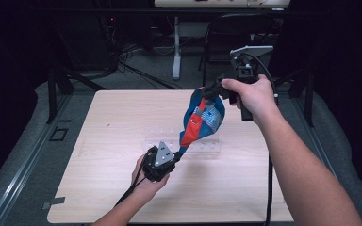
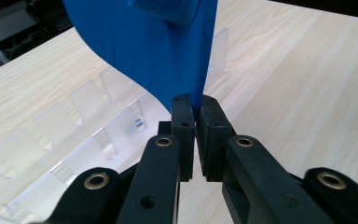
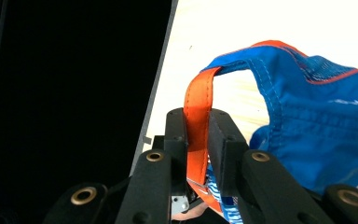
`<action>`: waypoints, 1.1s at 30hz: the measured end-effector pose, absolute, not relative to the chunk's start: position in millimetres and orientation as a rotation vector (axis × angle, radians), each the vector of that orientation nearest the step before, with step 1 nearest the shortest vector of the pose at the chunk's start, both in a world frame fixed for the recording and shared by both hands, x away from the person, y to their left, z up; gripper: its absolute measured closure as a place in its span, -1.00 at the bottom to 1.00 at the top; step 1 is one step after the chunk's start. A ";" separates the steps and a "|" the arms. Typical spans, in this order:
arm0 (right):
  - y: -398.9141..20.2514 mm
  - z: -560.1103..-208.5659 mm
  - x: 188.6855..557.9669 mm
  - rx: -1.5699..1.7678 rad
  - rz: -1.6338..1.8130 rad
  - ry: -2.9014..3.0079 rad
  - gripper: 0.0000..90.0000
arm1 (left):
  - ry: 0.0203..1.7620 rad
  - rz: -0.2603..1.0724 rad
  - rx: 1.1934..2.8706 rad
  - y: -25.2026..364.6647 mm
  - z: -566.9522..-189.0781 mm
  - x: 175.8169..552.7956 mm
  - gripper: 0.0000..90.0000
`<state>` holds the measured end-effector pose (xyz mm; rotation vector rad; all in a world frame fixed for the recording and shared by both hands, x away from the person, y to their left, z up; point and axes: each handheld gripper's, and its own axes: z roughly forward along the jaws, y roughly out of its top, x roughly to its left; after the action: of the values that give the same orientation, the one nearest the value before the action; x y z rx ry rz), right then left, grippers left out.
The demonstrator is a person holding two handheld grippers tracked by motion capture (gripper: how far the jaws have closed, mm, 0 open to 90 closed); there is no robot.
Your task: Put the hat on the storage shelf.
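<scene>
A blue fabric pouch [image 1: 202, 120] with orange trim and a mesh panel hangs stretched in the air between my two grippers over the middle of the table. My right gripper [image 1: 206, 92] holds it up from the top, jaws shut on its orange strap [image 3: 196, 121]. My left gripper [image 1: 176, 155] is lower and nearer the front, shut on the pouch's bottom corner. In the left gripper view the blue cloth [image 2: 158, 51] runs down into the pinched pads [image 2: 182, 122].
A clear plastic tray [image 1: 202, 147] with several small compartments lies on the light wooden table [image 1: 122, 188] under the pouch; its dividers [image 2: 88, 100] show in the left gripper view. Dark floor, stands and a chair surround the table beyond its edges.
</scene>
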<state>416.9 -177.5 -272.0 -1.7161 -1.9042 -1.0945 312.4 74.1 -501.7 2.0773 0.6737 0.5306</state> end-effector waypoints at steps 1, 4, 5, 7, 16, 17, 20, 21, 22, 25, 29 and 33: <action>-177.2 -272.1 417.3 -1.713 -1.084 -1.907 0.74 | 0.679 0.540 2.076 74.9 -502.1 313.6 0.93; -173.8 -274.0 419.1 -1.711 -1.088 -1.907 0.74 | 0.694 0.540 2.069 77.3 -503.7 317.3 0.93; -171.3 -275.6 420.4 -1.699 -1.094 -1.911 0.74 | 0.705 0.539 2.066 79.0 -504.6 319.4 0.93; -170.0 -276.4 420.9 -1.700 -1.093 -1.906 0.74 | 0.712 0.540 2.061 80.0 -504.8 320.4 0.93; -164.2 -287.6 426.4 -1.694 -1.078 -1.909 0.74 | 0.761 0.539 2.047 84.9 -510.9 328.7 0.92; -163.5 -288.0 426.8 -1.697 -1.063 -1.908 0.74 | 0.761 0.537 2.048 84.8 -511.8 329.3 0.92; -162.4 -291.2 427.9 -1.694 -1.058 -1.916 0.74 | 0.771 0.527 2.045 84.2 -514.7 331.4 0.92; -162.0 -293.0 428.8 -1.695 -1.054 -1.913 0.74 | 0.777 0.521 2.047 84.4 -516.3 332.7 0.92; -162.0 -293.0 428.8 -1.695 -1.054 -1.913 0.74 | 0.777 0.521 2.047 84.4 -516.3 332.7 0.92; -161.9 -298.1 430.0 -1.696 -1.035 -1.913 0.74 | 0.786 0.506 2.037 85.5 -518.4 334.5 0.92; -161.2 -301.4 430.7 -1.693 -1.031 -1.908 0.74 | 0.788 0.503 2.034 86.1 -518.9 334.9 0.92; -159.5 -303.5 431.1 -1.694 -1.023 -1.905 0.74 | 0.796 0.483 2.015 87.9 -522.2 335.7 0.92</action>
<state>431.1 -159.5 -303.5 -1.6936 -1.9052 -1.0226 335.7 87.9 -522.2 2.0155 0.7962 0.4830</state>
